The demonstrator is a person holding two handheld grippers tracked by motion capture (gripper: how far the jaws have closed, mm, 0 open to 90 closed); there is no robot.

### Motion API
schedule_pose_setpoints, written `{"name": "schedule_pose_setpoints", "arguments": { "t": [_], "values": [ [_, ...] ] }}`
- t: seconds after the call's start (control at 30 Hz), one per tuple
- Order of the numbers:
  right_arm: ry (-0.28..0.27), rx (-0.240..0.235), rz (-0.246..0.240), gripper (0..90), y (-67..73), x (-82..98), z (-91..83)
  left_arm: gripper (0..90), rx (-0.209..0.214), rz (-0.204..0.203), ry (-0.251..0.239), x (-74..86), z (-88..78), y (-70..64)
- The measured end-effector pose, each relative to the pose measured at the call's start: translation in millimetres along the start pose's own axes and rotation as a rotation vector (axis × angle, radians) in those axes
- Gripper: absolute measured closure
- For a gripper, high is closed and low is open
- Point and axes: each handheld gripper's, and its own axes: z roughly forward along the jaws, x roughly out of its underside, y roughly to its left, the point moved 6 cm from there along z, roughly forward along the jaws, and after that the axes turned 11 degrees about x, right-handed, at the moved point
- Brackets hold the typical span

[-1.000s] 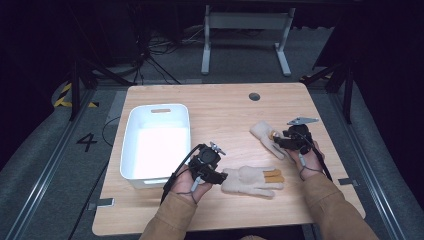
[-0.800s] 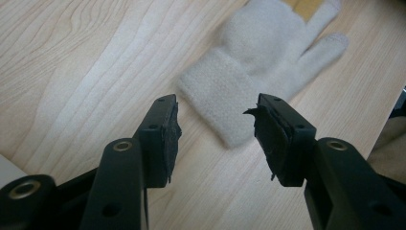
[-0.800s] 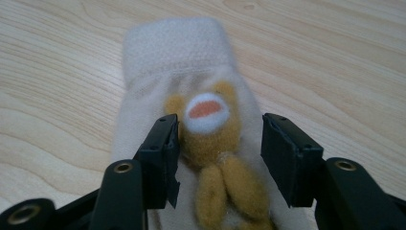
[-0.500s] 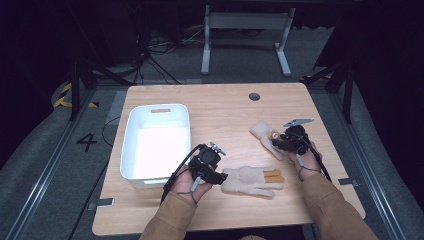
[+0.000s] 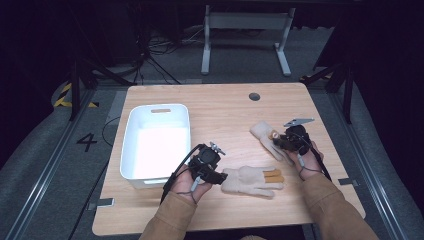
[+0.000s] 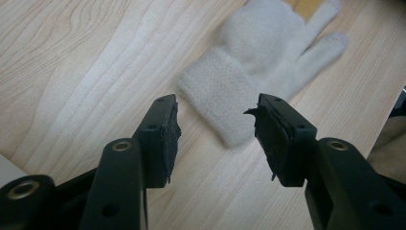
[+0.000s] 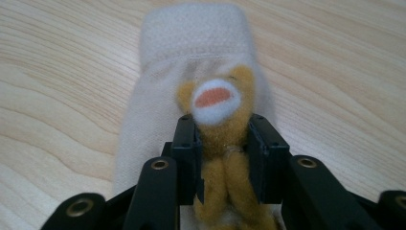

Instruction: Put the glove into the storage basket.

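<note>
Two cream knit gloves lie on the wooden table. The near glove [image 5: 248,180] has orange fingertips, and its cuff [image 6: 218,93] reaches in between the jaws of my left gripper [image 6: 218,129], [image 5: 220,176]; the pads stand apart and do not touch it. The far glove [image 5: 264,136], [image 7: 158,110] carries a mustard-yellow plush bear figure [image 7: 218,103]. My right gripper [image 7: 222,139], [image 5: 283,141] has just been closing its jaws, and the pads now press on the bear figure from both sides.
A white plastic bin [image 5: 131,150] stands at the left of the table [image 5: 220,107], close to my left hand. A dark round grommet [image 5: 254,96] sits near the far edge. Dark floor, cables and a metal stand lie beyond.
Both hands stay where they were and neither glove has shifted in the high view.
</note>
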Motion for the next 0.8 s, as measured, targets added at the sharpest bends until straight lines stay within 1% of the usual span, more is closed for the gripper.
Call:
{"name": "schedule_pose_setpoints", "arguments": {
  "t": [0.13, 0.2, 0.27, 0.4, 0.57, 0.8],
  "values": [
    [0.006, -0.01, -0.005, 68.2, -0.8, -2.1, -4.8, 50.4, 0.001, 0.001, 0.006, 0.2, 0.1, 0.2],
    [0.005, -0.025, -0.01, 68.1, -1.5, -4.4, -10.6, 50.1, 0.001, -0.001, 0.006, 0.1, 0.2, 0.5],
    [0.004, -0.023, -0.017, 68.2, -1.9, -5.0, -12.1, 50.0, 0.002, 0.0, 0.008, -0.1, 0.4, 0.5],
    [-0.003, -0.026, -0.034, 68.1, -1.5, -9.2, -21.5, 49.9, 0.006, 0.001, 0.011, -0.6, 1.4, -0.2],
    [-0.014, -0.045, -0.06, 68.2, -3.4, -13.3, -36.0, 49.6, 0.013, 0.004, 0.019, -1.6, 2.7, -0.6],
    [-0.026, -0.067, -0.076, 68.2, -5.7, -16.7, -54.7, 48.8, 0.025, 0.011, 0.03, -3.8, 1.9, -2.2]
  ]
}}
